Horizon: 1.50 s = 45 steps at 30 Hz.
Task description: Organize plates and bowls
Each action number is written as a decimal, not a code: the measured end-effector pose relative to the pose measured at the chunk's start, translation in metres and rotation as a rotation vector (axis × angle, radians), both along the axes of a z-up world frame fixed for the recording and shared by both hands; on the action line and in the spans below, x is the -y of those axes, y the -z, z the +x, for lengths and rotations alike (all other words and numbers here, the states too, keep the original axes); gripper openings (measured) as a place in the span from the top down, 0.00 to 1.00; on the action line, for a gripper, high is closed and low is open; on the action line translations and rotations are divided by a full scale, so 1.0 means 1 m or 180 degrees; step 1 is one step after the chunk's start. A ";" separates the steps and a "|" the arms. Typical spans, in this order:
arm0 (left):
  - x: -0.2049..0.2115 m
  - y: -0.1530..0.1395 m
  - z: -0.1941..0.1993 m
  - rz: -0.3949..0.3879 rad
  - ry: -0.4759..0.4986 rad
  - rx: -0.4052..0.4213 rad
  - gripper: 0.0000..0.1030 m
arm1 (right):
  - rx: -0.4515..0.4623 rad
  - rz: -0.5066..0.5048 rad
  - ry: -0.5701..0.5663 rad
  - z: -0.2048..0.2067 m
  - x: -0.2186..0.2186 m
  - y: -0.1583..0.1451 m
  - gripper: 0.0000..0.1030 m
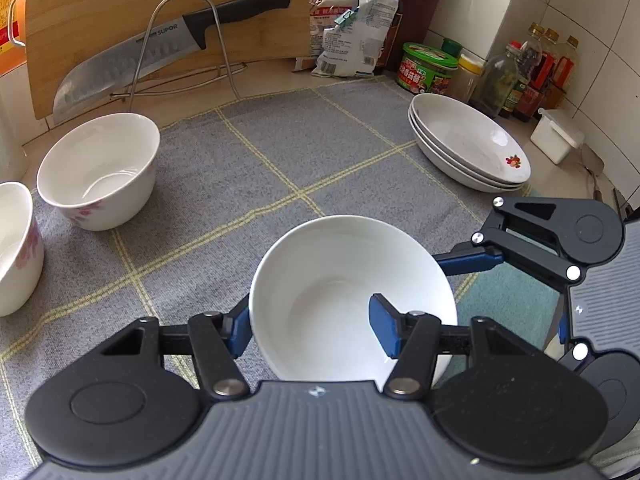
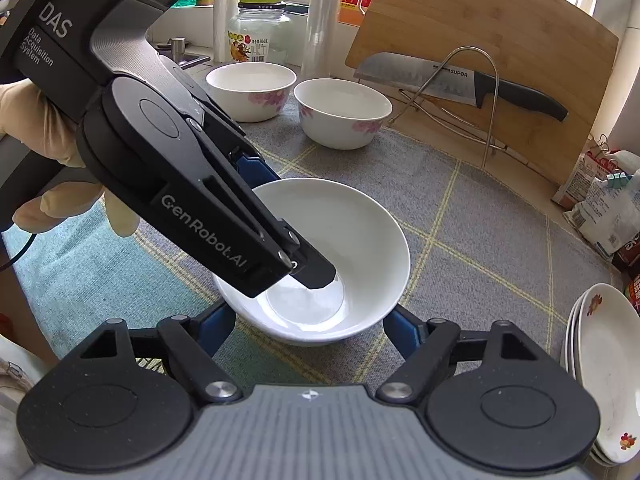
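Countertop [image 1: 280,80] under grey checked mat [image 1: 320,152], tiled wall [image 1: 580,20] behind.

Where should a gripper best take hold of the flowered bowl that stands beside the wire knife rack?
Pinch the flowered bowl at its rim, one finger inside, one outside, coming down from above on the side away from the wire rack. It stands upright and open, with a thin wall.

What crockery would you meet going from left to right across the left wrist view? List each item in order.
Flowered bowl cut off at the left edge → flowered bowl below the knife → plain white bowl held between the left gripper's fingers → stack of plates.
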<state>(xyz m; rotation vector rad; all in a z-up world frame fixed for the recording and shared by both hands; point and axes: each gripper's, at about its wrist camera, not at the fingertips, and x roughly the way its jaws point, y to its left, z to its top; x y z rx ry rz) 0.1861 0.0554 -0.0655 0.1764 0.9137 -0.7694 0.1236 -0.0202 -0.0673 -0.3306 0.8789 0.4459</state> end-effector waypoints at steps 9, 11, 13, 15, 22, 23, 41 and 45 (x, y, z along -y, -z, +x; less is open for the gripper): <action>0.001 0.003 0.002 -0.0020 0.0001 -0.0015 0.43 | -0.0028 0.0009 0.0027 0.002 0.001 0.002 0.18; 0.001 0.003 0.002 -0.0031 0.0004 -0.0018 0.42 | -0.0031 0.0006 0.0029 0.002 0.001 0.002 0.18; 0.001 0.004 0.003 -0.0058 0.0014 -0.0029 0.36 | -0.0045 0.0006 0.0028 0.003 0.001 0.004 0.18; -0.003 0.003 0.001 -0.0154 -0.0036 0.0015 0.23 | -0.0076 0.0058 0.0013 0.004 0.002 0.004 0.08; -0.027 -0.014 -0.003 -0.0326 -0.0295 0.0242 0.11 | -0.0073 0.0162 -0.0031 -0.001 0.005 -0.002 0.00; -0.031 -0.017 -0.005 -0.0320 -0.0353 0.0316 0.09 | -0.0069 0.0186 -0.0054 -0.002 0.006 -0.005 0.00; -0.065 -0.022 -0.013 -0.0060 -0.1273 0.0851 0.05 | 0.0038 0.0265 -0.0111 0.037 0.023 -0.046 0.00; -0.063 -0.019 -0.010 0.0083 -0.1448 0.1004 0.05 | -0.0055 0.0287 -0.0180 0.061 0.028 -0.046 0.00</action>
